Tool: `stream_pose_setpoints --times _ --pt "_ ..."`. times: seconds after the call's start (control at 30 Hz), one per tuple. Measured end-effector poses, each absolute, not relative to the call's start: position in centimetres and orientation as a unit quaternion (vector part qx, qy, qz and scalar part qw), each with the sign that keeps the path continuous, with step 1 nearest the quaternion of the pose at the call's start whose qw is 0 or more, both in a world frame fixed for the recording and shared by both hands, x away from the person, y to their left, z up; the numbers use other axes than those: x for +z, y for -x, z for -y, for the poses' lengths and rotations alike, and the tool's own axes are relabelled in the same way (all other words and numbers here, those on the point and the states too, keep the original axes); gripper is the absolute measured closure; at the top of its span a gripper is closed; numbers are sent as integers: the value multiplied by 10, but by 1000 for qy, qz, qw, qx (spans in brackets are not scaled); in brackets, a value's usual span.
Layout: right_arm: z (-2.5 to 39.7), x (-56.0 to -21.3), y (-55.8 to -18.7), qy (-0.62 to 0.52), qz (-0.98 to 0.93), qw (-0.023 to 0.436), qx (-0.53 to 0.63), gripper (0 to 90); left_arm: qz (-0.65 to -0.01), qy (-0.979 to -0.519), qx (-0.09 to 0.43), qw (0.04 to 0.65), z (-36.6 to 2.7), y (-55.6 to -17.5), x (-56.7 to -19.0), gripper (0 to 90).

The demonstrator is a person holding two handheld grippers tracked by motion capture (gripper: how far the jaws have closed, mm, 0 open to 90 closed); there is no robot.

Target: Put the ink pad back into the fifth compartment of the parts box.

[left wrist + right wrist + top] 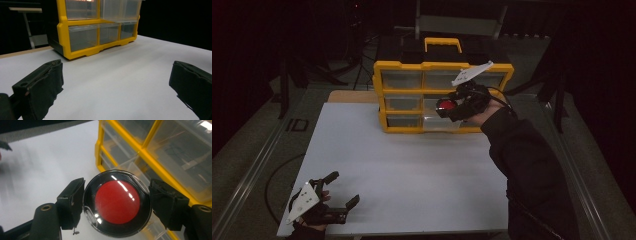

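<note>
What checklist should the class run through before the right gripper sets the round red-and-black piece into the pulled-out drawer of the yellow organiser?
1. Grip: the right gripper has a jaw on each side of the round red-and-black piece: ok.
2. Target drawer in the yellow organiser is pulled out: ok.
3. Piece lined up over that drawer: it hangs close in front of the organiser, exact alignment cannot tell.
4. Drawer has room inside: cannot tell.
5. Left gripper out of the way: open, holding nothing, at the table's near left corner: ok.
</note>
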State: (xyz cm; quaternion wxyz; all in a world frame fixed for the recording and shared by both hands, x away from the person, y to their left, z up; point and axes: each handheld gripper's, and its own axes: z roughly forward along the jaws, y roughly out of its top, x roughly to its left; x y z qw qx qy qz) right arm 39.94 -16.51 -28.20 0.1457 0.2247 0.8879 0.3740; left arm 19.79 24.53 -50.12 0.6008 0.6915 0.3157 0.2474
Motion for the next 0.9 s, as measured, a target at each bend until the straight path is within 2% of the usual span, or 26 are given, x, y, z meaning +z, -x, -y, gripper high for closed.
stream_pose_setpoints --times 0.9 --pt "158 -299 -437 -313 -862 152 370 301 -315 -692 245 602 -245 -198 -501 0"
